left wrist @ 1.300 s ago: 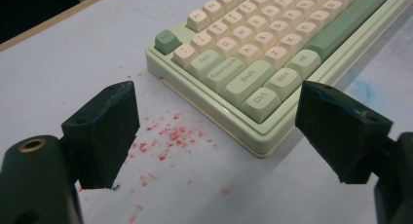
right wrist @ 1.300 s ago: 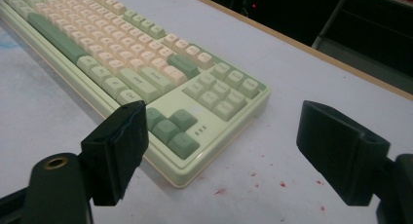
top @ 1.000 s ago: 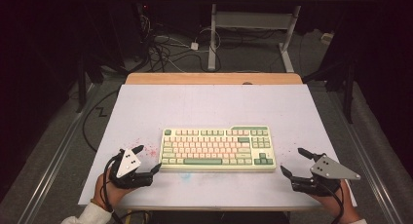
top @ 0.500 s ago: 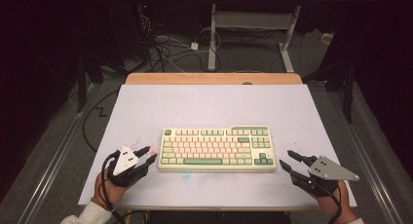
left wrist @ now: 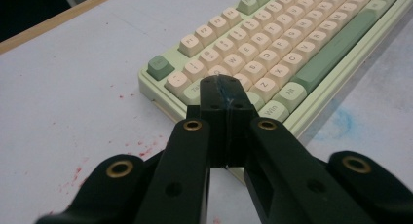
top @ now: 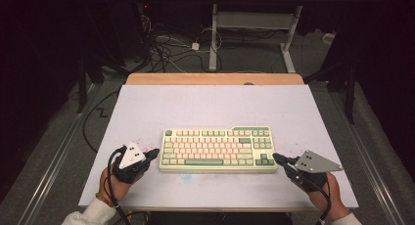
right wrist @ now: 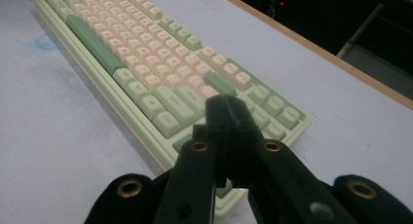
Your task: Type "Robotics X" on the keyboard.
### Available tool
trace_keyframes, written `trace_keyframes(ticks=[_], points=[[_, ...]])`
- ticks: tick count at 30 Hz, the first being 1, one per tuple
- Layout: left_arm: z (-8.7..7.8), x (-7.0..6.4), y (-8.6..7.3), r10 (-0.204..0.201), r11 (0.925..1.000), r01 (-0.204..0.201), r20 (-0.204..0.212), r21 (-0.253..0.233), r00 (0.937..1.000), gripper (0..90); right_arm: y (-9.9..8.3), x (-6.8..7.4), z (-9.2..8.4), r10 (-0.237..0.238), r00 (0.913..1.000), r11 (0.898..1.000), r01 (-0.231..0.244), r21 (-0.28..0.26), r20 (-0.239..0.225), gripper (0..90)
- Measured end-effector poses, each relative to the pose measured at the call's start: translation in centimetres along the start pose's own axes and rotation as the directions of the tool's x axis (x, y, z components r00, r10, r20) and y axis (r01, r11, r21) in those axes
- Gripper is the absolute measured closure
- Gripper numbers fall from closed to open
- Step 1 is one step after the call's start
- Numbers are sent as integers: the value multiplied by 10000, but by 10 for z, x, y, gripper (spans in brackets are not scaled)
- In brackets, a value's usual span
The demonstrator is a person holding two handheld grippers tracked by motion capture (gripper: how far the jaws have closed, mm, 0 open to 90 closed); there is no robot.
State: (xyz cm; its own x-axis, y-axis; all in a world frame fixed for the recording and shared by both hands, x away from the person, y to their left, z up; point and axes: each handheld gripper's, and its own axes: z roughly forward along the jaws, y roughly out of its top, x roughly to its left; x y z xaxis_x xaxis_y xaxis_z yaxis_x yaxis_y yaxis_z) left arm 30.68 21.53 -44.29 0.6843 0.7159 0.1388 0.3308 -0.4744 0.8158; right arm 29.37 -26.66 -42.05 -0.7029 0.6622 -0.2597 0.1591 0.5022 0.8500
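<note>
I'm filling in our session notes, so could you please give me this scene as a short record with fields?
work surface: white table, faint red specks and a blue smudge on it
main object: green and cream keyboard, lying flat near the front edge
left gripper: jaws just closed, shut with nothing between them, tips at the keyboard's left end
right gripper: jaws just closed, shut and empty, tips at the keyboard's right front corner
contact with keyboard: cannot tell
background: cables on the floor

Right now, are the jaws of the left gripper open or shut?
Shut. In the left gripper view the left gripper has its two black jaws pressed together with nothing between them, tips over the keyboard at its near corner.
</note>
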Motion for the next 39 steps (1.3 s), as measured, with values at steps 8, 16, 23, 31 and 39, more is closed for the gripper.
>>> trace_keyframes(ticks=[8,16,23,31,39], points=[[11,2,18,-80,10000,81,380,-27,9992,880,16,11,30,-218,9984,9983,246,538,-521,900],[34,-4,36,293,9994,-304,707,157,9971,878,24,18,64,-280,9955,9922,387,1182,-905,900],[45,-5,41,524,9977,-556,786,381,9955,878,18,18,82,-178,9964,9822,330,1848,-834,900],[53,-7,45,669,9959,-724,963,551,9931,879,16,18,87,-160,9966,9772,328,2099,-812,900],[64,-11,51,933,9907,-1028,1043,896,9902,880,14,19,90,-99,9967,9724,285,2317,-807,900]])
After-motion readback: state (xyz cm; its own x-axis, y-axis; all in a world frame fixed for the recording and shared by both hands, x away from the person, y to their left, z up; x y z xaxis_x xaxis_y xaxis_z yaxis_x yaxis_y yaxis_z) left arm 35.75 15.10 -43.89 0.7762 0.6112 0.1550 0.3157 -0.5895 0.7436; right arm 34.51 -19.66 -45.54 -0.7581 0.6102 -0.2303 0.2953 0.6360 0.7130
